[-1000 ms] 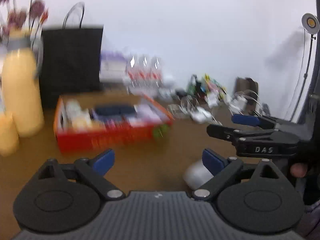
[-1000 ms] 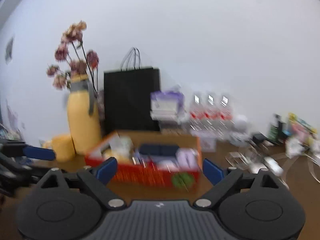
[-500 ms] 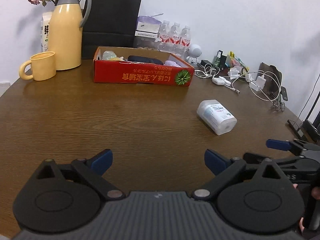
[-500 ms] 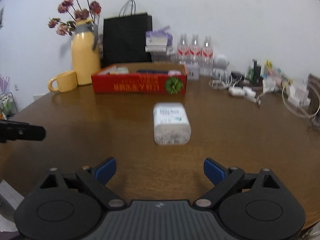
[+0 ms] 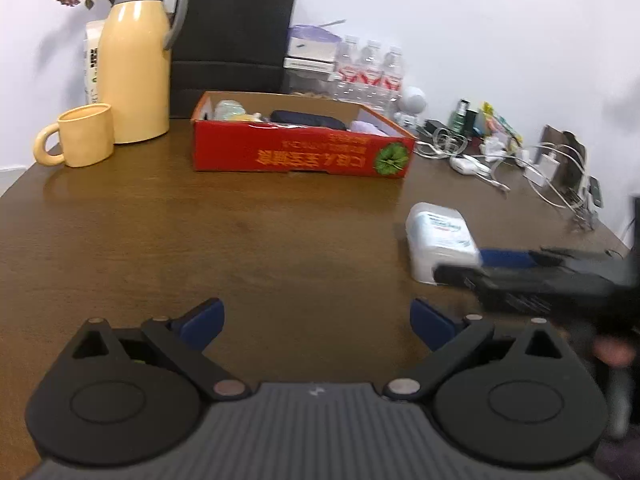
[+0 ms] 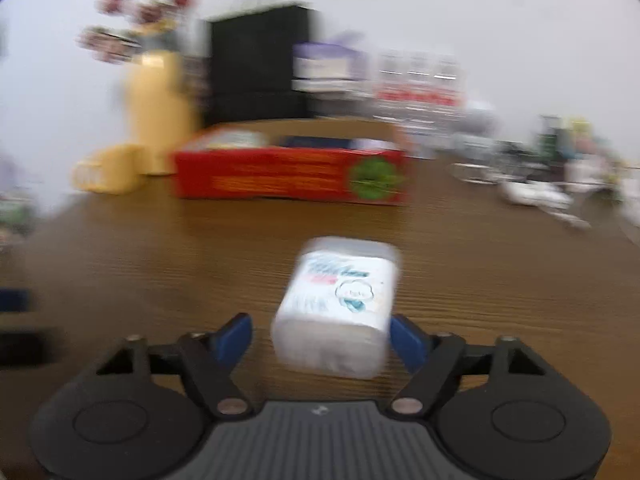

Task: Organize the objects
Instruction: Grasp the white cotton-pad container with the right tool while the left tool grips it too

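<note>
A white tissue pack (image 6: 340, 304) lies on the brown table (image 5: 240, 240), its near end between the open fingers of my right gripper (image 6: 320, 338). The right wrist view is blurred, so I cannot tell if the right blue pad (image 6: 408, 340) touches it. In the left wrist view the pack (image 5: 438, 240) lies at the right, with the right gripper (image 5: 472, 260) reaching it from the right. My left gripper (image 5: 316, 322) is open and empty above bare table. A red cardboard box (image 5: 300, 140) holding several items stands at the back.
A yellow jug (image 5: 134, 60) and a yellow mug (image 5: 80, 136) stand at the back left. A black paper bag (image 5: 236, 36) and water bottles (image 5: 368, 68) are behind the box. White cables and chargers (image 5: 520, 160) lie at the back right.
My right gripper has moved forward to the tissue pack, which now sits between its fingers. The left gripper has moved forward a little and stays open.
</note>
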`<state>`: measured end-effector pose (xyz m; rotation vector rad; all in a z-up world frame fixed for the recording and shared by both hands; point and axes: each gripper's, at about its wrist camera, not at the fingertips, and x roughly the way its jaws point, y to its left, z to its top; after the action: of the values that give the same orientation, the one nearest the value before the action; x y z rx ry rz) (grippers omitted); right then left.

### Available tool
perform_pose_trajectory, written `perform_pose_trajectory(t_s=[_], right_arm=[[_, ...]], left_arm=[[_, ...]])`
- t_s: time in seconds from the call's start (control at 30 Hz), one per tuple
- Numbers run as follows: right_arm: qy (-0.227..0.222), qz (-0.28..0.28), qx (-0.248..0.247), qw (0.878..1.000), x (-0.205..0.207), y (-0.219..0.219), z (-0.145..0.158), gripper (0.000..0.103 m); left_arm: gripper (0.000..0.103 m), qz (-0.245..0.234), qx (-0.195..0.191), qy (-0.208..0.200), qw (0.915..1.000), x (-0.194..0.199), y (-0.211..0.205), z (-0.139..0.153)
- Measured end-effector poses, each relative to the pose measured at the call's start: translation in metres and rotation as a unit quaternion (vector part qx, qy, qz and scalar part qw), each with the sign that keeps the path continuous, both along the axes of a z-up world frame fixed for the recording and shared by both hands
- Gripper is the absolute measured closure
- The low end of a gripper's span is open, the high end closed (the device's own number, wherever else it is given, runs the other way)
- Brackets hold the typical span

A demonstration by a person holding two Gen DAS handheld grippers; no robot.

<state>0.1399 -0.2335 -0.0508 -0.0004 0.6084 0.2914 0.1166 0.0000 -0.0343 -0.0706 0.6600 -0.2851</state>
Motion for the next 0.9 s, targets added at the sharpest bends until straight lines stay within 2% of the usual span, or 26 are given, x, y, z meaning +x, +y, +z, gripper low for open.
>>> perform_pose_trajectory(t_s=[0.07,0.1,0.17,0.27,0.33,0.37,0.47,0.53,0.57,0.6,0.67,0.77,0.9], right_arm=[[0.004,0.04,0.049,0.998,-0.014,0.001,0.011,0.028],[-0.002,0.051,0.081,0.995,-0.021,-0.002,0.017,0.022],[-0.023,0.047,0.12,0.991,-0.03,-0.012,0.028,0.019],[-0.049,-0.016,0.092,0.994,-0.014,-0.028,0.032,0.02],[-0.027,-0.037,0.08,0.996,0.013,-0.032,0.027,0.03],[-0.016,-0.034,0.095,0.995,0.029,-0.035,0.025,0.035],[-0.005,-0.015,0.124,0.992,0.062,-0.037,0.019,0.036],[0.024,-0.019,0.147,0.989,0.081,-0.039,0.011,0.046],[0.049,-0.022,0.163,0.985,0.087,-0.04,0.005,0.06],[0.067,-0.018,0.18,0.981,0.088,-0.041,-0.002,0.062],[0.078,-0.002,0.202,0.976,0.075,-0.038,-0.008,0.062],[0.072,0.023,0.195,0.978,0.037,-0.024,-0.011,0.059],[0.06,-0.001,0.207,0.976,0.013,-0.021,-0.011,0.058]], left_arm=[[0.001,-0.005,-0.008,0.001,1.0,0.006,0.001,0.0],[0.001,-0.015,-0.017,0.001,0.9997,0.007,0.001,-0.001],[0.001,-0.031,-0.032,0.006,0.999,0.011,-0.002,-0.004],[0.011,-0.051,-0.047,0.013,0.9975,0.028,-0.018,-0.01],[0.027,-0.059,-0.059,0.026,0.9962,0.046,-0.032,-0.013],[0.027,-0.059,-0.068,0.036,0.9953,0.054,-0.037,-0.015],[0.027,-0.068,-0.114,0.051,0.9898,0.071,-0.044,-0.018],[0.027,-0.07,-0.129,0.054,0.9877,0.076,-0.045,-0.02],[0.028,-0.068,-0.129,0.058,0.9876,0.077,-0.045,-0.022],[0.031,-0.066,-0.127,0.063,0.9877,0.076,-0.043,-0.023],[0.037,-0.068,-0.126,0.068,0.9873,0.071,-0.037,-0.025],[0.038,-0.065,-0.139,0.073,0.9855,0.059,-0.019,-0.026],[0.038,-0.043,-0.147,0.062,0.9862,0.063,-0.001,-0.026]])
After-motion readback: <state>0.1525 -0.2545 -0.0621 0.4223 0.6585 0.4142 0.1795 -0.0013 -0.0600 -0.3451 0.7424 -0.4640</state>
